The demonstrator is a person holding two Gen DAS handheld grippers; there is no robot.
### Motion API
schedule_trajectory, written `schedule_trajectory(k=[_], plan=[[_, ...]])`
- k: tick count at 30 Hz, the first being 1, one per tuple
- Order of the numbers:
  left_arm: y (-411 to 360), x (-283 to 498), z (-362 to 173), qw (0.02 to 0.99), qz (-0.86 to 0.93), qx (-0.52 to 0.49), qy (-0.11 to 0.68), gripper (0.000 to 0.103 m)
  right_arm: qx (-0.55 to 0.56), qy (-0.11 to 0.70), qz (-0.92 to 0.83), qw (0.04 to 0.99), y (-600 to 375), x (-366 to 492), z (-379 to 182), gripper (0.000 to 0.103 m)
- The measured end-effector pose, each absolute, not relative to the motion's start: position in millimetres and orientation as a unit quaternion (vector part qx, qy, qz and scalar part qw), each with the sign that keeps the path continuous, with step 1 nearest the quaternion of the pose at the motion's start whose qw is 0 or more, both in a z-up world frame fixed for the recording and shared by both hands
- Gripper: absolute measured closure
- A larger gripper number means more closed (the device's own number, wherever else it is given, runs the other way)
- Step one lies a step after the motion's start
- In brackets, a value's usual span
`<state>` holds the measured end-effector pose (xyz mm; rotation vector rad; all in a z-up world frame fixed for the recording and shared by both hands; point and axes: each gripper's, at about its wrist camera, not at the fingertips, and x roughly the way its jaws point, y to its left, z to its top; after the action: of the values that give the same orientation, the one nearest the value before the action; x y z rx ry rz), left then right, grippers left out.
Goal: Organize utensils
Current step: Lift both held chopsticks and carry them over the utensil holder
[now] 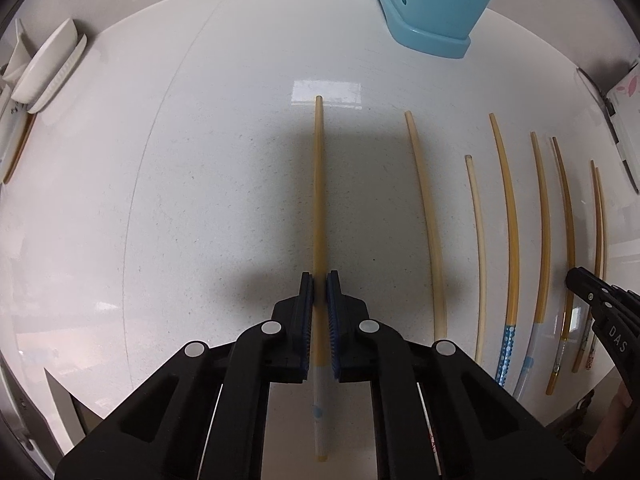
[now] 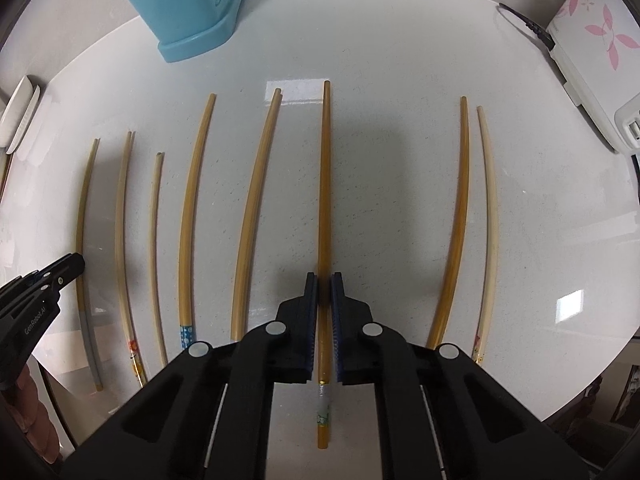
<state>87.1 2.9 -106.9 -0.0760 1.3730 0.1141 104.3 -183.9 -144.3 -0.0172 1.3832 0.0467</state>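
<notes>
Now, my left gripper [image 1: 320, 280]: squeezing one yellow chopstick [image 1: 319, 184].
My right gripper [image 2: 324, 280]: squeezing a darker chopstick [image 2: 324, 184].
Blue holder [image 2: 188, 4]: bench's far edge; inside hidden.
Other chopsticks [image 2: 192, 208]: bench, in a row.

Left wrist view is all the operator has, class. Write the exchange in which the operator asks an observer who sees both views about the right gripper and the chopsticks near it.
Operator: I see only the right gripper's tip at my frame edge. Is it holding anything?
Observer: Yes. The right gripper is shut on a dark amber chopstick.
Operator: Any marking on that one?
Observer: A silver band with green print near its thick end.
Operator: The two outermost sticks look alike to me.
Observer: They differ: an amber one beside a pale ivory one.
</notes>
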Motion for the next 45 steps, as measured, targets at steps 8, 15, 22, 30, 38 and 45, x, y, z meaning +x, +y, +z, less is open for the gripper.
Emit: schedule_trajectory(k=[8, 15, 22, 30, 38, 45], plan=[[12, 84, -96, 0.782, 0.045, -0.038, 0.620, 0.096, -0.007, 0.626, 0.020, 0.779, -187, 103, -137, 0.097], [14, 82, -80, 0.799, 0.040, -0.041, 0.598, 0.096, -0.001, 0.606, 0.026, 0.795, -187, 93, -119, 0.097], [16, 84, -56, 0.820, 0.038, -0.047, 0.569, 0.097, 0.000, 0.575, 0.031, 0.818, -179, 97, -93, 0.097], [10, 102, -23, 0.847, 0.029, -0.049, 0.528, 0.096, 0.006, 0.547, 0.039, 0.836, -176, 115, -73, 0.097], [10, 119, 3, 0.866, 0.023, -0.049, 0.496, 0.096, 0.013, 0.515, 0.044, 0.856, -172, 131, -45, 0.097], [8, 137, 22, 0.881, 0.015, -0.051, 0.470, 0.096, 0.019, 0.483, 0.048, 0.874, -170, 151, -23, 0.097]])
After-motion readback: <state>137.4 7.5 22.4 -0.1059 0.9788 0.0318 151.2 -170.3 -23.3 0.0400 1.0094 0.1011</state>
